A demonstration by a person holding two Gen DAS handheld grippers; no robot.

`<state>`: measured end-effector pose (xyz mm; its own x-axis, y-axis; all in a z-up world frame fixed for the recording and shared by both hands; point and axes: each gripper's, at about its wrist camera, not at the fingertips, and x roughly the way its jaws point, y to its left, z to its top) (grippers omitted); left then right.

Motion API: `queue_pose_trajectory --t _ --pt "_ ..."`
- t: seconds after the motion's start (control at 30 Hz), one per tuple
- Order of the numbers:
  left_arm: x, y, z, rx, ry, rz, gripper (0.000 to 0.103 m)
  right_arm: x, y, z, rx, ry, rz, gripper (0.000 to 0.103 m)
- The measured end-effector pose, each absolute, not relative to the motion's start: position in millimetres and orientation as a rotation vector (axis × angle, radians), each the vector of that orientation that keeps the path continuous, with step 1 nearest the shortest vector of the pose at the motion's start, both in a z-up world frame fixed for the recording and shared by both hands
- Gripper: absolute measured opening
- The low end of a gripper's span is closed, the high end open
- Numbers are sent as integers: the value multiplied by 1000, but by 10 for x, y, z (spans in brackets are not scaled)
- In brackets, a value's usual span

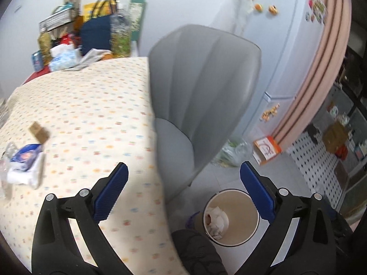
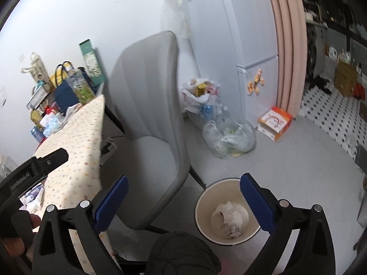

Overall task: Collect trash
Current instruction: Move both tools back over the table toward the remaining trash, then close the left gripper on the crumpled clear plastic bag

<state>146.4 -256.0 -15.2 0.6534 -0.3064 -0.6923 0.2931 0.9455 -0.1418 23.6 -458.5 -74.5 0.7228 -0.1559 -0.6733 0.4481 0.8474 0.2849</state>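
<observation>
A round beige waste bin stands on the floor beside the table, with crumpled white tissue inside; it also shows in the right wrist view with its tissue. My left gripper is open and empty over the table's edge and the bin. On the table lie a blue-and-white wrapper, a small brown box and clear plastic at the far left. My right gripper is open and empty, above the bin. The left gripper's body shows at the left of the right wrist view.
A grey chair stands between table and fridge. Bags and boxes crowd the table's far end. Plastic bags of bottles and an orange box sit on the floor by the fridge. A knee is below.
</observation>
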Motion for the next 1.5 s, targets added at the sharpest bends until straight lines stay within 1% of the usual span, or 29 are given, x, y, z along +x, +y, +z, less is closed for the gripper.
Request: queue_pose_trajectory --t 0.43,0.8,1.13,1.5 --pt "1304 -1285 99 -161 697 -190 97 390 -3575 -244 329 656 -201 95" --pt "1163 -380 91 -258 658 -80 97 477 -2749 16 221 647 -83 95" --pt "1108 350 9 -335 652 24 97 614 -2089 59 144 658 14 95" --pt "1145 797 -164 -386 669 93 97 834 -1593 4 98 688 84 95"
